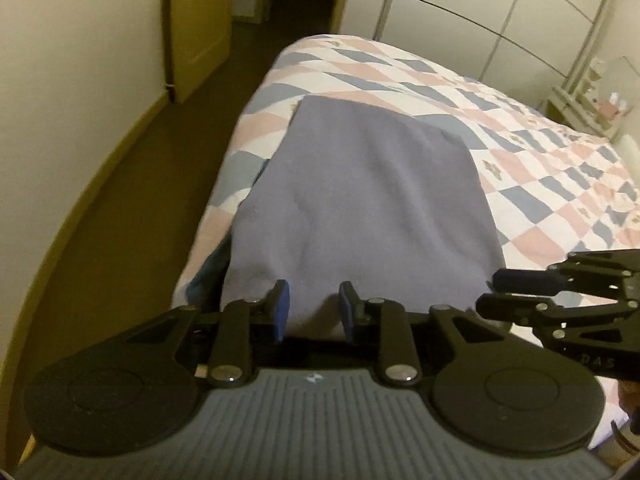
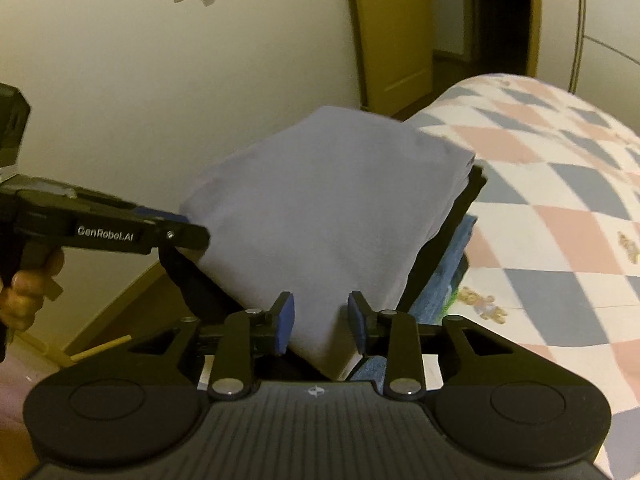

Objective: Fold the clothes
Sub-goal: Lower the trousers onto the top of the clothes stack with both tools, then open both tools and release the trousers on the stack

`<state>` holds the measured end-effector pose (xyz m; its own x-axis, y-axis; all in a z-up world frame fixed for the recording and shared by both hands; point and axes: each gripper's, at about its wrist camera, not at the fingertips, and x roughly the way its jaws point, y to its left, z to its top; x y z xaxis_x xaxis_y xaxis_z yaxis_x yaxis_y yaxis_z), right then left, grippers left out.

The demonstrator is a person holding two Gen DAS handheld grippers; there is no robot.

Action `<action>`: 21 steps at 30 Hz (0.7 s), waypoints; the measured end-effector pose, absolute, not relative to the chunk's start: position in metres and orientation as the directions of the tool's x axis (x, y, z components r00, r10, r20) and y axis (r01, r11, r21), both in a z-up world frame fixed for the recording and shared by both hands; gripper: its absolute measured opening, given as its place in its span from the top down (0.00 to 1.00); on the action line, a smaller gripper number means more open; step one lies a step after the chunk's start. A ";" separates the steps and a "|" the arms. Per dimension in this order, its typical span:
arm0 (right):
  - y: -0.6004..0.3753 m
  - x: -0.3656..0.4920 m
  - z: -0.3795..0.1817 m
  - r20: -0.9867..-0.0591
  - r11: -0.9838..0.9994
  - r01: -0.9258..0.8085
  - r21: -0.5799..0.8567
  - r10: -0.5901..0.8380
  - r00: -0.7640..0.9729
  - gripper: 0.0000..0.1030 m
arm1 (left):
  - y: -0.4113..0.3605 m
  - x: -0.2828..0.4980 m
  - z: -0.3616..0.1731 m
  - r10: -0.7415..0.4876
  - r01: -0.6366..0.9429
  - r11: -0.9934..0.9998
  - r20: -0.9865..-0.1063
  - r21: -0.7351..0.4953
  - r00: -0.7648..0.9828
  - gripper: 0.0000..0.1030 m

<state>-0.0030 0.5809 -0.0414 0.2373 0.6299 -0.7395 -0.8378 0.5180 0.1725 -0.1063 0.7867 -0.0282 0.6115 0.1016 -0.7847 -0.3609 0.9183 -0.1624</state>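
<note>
Both tongs, left tongs point(image 1: 313, 306) and right tongs point(image 2: 321, 322), stand parted around the near edge of a folded grey garment point(image 1: 360, 200) atop a pile at the bed point(image 1: 540, 168) corner, folding apparently nearly done.

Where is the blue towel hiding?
In the right wrist view the blue towel peeks out at the bottom of the stack, under the folded grey cloth and a black layer, on the checkered bed.
</note>
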 end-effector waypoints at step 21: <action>0.452 0.037 0.020 -0.635 0.432 -0.867 0.248 0.749 0.191 0.00 | 0.617 -0.113 0.043 0.439 -0.675 0.738 -0.755 -0.006 0.487 0.05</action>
<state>0.0373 0.4525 0.0201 0.1910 0.7487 -0.6348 -0.8672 0.4316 0.2483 -0.1134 0.6170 0.0430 0.4866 0.4388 -0.7554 -0.6750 0.7378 -0.0062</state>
